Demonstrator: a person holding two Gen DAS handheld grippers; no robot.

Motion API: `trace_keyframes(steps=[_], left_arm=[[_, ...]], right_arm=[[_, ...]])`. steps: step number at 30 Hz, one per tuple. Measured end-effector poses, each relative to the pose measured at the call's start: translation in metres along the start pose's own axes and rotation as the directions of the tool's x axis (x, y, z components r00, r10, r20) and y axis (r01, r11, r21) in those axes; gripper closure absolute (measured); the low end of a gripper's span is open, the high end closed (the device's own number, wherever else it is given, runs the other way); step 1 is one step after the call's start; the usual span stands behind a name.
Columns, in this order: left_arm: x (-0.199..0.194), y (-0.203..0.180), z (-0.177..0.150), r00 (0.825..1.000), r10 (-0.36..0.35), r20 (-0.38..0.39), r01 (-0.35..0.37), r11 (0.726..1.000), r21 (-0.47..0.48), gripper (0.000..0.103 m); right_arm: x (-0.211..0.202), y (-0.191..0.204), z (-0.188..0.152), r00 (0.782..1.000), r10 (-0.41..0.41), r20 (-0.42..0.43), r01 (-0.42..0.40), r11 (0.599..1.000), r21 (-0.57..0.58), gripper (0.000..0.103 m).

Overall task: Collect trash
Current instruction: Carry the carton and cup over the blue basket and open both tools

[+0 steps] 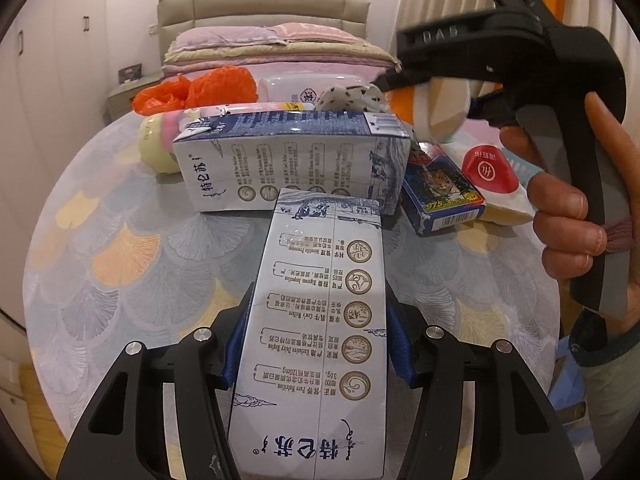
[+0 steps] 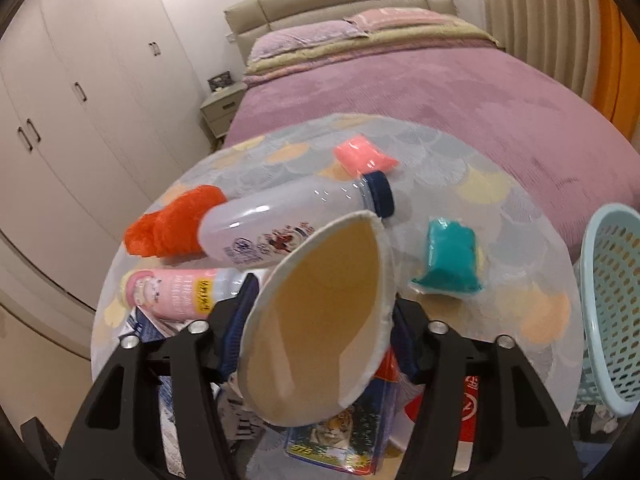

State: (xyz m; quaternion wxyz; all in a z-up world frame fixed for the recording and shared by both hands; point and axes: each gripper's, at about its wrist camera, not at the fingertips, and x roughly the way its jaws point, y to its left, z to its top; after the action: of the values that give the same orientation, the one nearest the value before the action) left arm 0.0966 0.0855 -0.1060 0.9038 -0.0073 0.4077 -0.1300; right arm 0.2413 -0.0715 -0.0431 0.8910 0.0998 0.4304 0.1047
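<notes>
L gripper [image 1: 316, 344] clamps white-and-blue printed milk carton [image 1: 320, 320], centre-bottom of frame; stiff, light, prob. empty, so hold by flat sides. R gripper [image 2: 320, 344] pinches tan paper cup [image 2: 316, 320] mid-frame, rim squashed oval: thin wall, crushes easily, grip gently nr rim.

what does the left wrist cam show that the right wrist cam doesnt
Only the left wrist view: a milk carton clamped in the left gripper, a second carton lying behind it, and the hand holding the right gripper.

Only the right wrist view: the blue basket, a teal packet, a pink packet.

Both: the paper cup in the right gripper, the tiger box, the bed.
</notes>
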Motion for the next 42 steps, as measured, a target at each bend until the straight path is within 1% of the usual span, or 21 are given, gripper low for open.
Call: trace_keyframes(steps=[2,6,8,11,15,20,23,24,27,29,30,33,35,36,38,40,42], left_arm=[[-0.003,-0.001,0.001,1.0,-0.004,0.01,0.004,1.0,0.0,0.049],[-0.016,-0.005,0.003,0.999,-0.009,0.043,0.008,1.0,0.005,0.049],[-0.025,-0.009,0.007,0.997,-0.027,0.067,0.026,1.0,0.005,0.049],[-0.038,-0.017,0.014,0.993,-0.05,0.105,0.048,0.999,0.016,0.049],[-0.053,-0.036,0.023,0.984,-0.092,0.152,0.087,0.995,0.037,0.049],[-0.057,-0.074,0.048,0.974,-0.132,0.186,0.114,0.988,0.105,0.049],[-0.053,-0.102,0.066,0.965,-0.176,0.193,0.15,0.978,0.142,0.049],[-0.05,-0.11,0.073,0.963,-0.192,0.188,0.165,0.975,0.15,0.049],[-0.036,-0.141,0.091,0.955,-0.243,0.17,0.212,0.961,0.18,0.049],[-0.022,-0.164,0.105,0.948,-0.281,0.147,0.251,0.948,0.197,0.049],[-0.013,-0.175,0.111,0.944,-0.304,0.131,0.275,0.94,0.202,0.049],[0.009,-0.2,0.123,0.934,-0.346,0.085,0.323,0.923,0.208,0.049],[0.027,-0.22,0.131,0.925,-0.376,0.051,0.359,0.91,0.207,0.049],[0.035,-0.228,0.133,0.922,-0.386,0.035,0.371,0.905,0.208,0.049],[0.055,-0.245,0.139,0.916,-0.4,0.0,0.392,0.898,0.199,0.049],[0.072,-0.254,0.143,0.911,-0.411,-0.027,0.408,0.893,0.189,0.049],[0.092,-0.263,0.147,0.913,-0.405,-0.052,0.408,0.896,0.175,0.049]], right_arm=[[0.002,-0.007,-0.003,1.0,0.014,-0.019,-0.013,1.0,0.023,0.058],[-0.013,-0.016,-0.008,1.0,0.027,0.002,-0.027,0.999,0.033,0.06],[-0.028,-0.019,-0.01,0.999,0.04,0.029,-0.041,0.999,0.028,0.06],[-0.058,-0.025,-0.011,0.995,0.027,0.095,-0.028,1.0,0.008,0.06],[-0.094,-0.044,-0.011,0.986,0.024,0.163,-0.028,0.999,0.023,0.06],[-0.133,-0.081,-0.014,0.969,-0.05,0.24,0.034,0.997,0.068,0.06],[-0.153,-0.113,-0.018,0.955,-0.112,0.274,0.081,0.989,0.121,0.06],[-0.16,-0.13,-0.021,0.949,-0.142,0.281,0.103,0.983,0.15,0.06],[-0.171,-0.163,-0.027,0.94,-0.189,0.283,0.132,0.969,0.208,0.06],[-0.178,-0.194,-0.033,0.932,-0.236,0.275,0.162,0.95,0.266,0.06],[-0.18,-0.202,-0.035,0.929,-0.25,0.273,0.171,0.944,0.281,0.06],[-0.184,-0.238,-0.043,0.911,-0.328,0.251,0.234,0.91,0.342,0.06],[-0.179,-0.26,-0.049,0.903,-0.369,0.22,0.27,0.885,0.379,0.06],[-0.175,-0.269,-0.051,0.903,-0.38,0.201,0.281,0.875,0.394,0.06],[-0.162,-0.289,-0.057,0.909,-0.387,0.153,0.293,0.856,0.425,0.06],[-0.152,-0.304,-0.061,0.916,-0.383,0.119,0.296,0.846,0.443,0.06],[-0.145,-0.315,-0.067,0.922,-0.377,0.092,0.298,0.838,0.456,0.06]])
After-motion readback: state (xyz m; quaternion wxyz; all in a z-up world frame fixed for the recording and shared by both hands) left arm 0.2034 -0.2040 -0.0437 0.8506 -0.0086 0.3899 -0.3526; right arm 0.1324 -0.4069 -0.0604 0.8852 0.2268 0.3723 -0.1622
